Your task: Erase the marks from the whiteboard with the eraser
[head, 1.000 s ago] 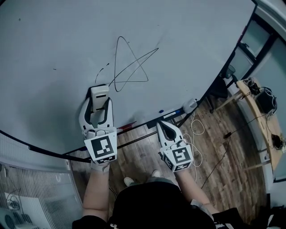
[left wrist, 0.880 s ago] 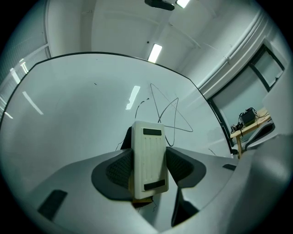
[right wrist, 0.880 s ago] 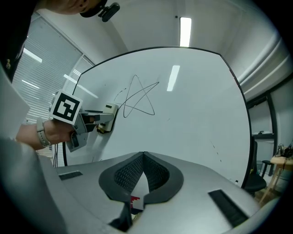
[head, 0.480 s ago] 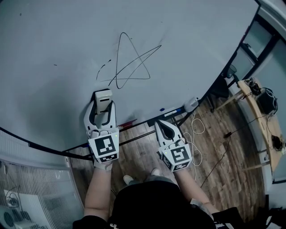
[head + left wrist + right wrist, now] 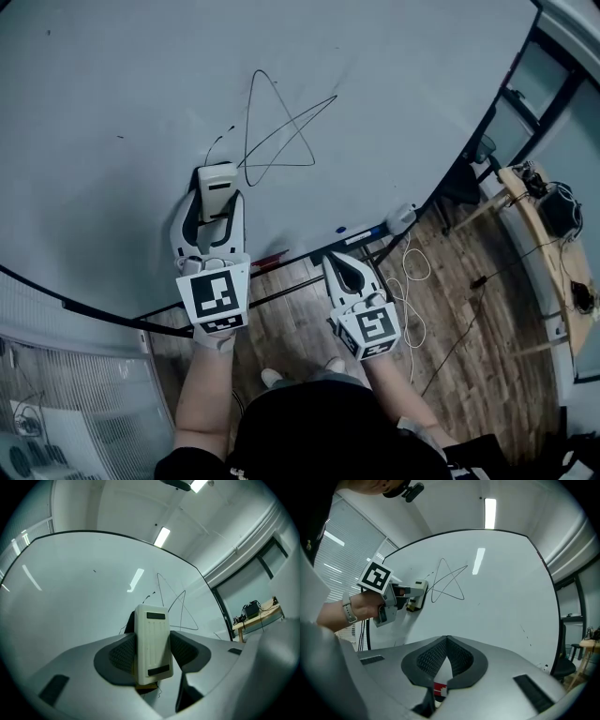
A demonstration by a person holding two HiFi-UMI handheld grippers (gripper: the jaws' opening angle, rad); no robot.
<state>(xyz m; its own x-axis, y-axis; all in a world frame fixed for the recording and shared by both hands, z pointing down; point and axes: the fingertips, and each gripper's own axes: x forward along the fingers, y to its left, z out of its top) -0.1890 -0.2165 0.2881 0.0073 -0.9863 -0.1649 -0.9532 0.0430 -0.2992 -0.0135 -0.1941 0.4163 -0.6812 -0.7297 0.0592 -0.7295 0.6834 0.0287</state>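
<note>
The left gripper (image 5: 217,199), squeezing the eraser (image 5: 217,178), has slid up beside the star scribble (image 5: 279,138), ready to wipe it; the right gripper (image 5: 336,261) is closed and empty.

The head view looks steeply down from overhead, the whiteboard (image 5: 394,66) filling the frame's upper left. Each gripper view rides low and close behind its own jaws, facing the board; all three share the scribbled star (image 5: 281,131).
</note>
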